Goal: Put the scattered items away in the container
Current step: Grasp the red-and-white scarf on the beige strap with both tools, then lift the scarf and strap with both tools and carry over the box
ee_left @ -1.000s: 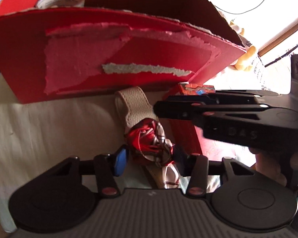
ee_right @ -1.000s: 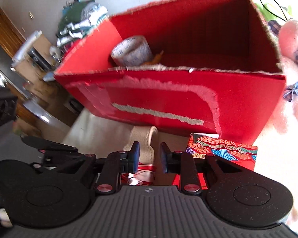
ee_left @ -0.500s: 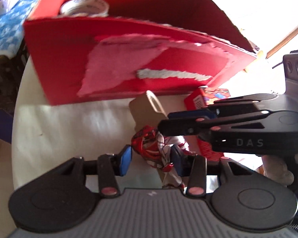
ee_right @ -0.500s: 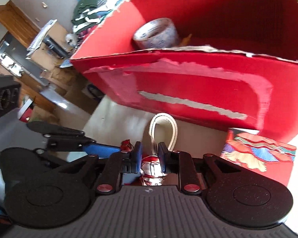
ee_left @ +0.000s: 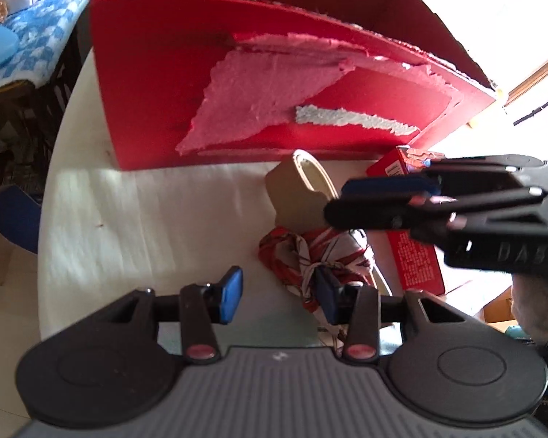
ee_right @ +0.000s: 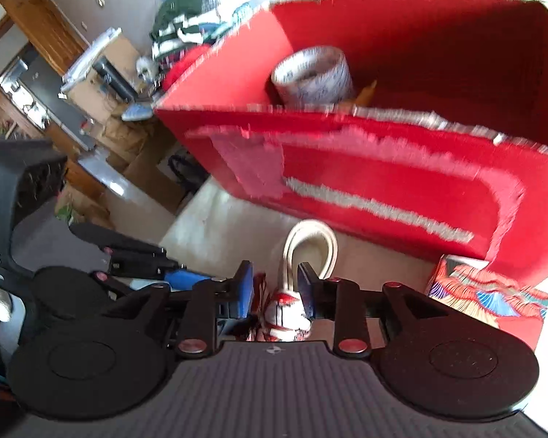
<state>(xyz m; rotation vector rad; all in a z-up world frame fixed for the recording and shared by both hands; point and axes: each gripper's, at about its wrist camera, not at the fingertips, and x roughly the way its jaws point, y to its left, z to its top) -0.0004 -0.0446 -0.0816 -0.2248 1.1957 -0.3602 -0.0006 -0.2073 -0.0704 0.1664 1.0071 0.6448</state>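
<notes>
Sliding out of the left hand-held gripper (ee_left: 278, 298), the knotted red-and-white patterned scarf on a cream looped strap (ee_left: 316, 252) now lies on the pale surface (ee_left: 157, 211) against only that gripper's right pad, jaws spread with nothing between them. Over it, the right hand-held gripper (ee_right: 275, 289) has just been opening: its pads straddle the scarf, apparently not pressing. So it looks like a handover mid-way, nothing lifted towards the torn red cardboard box (ee_right: 383, 168). Blur hides actual pad contact; the box floor stays out of sight.
</notes>
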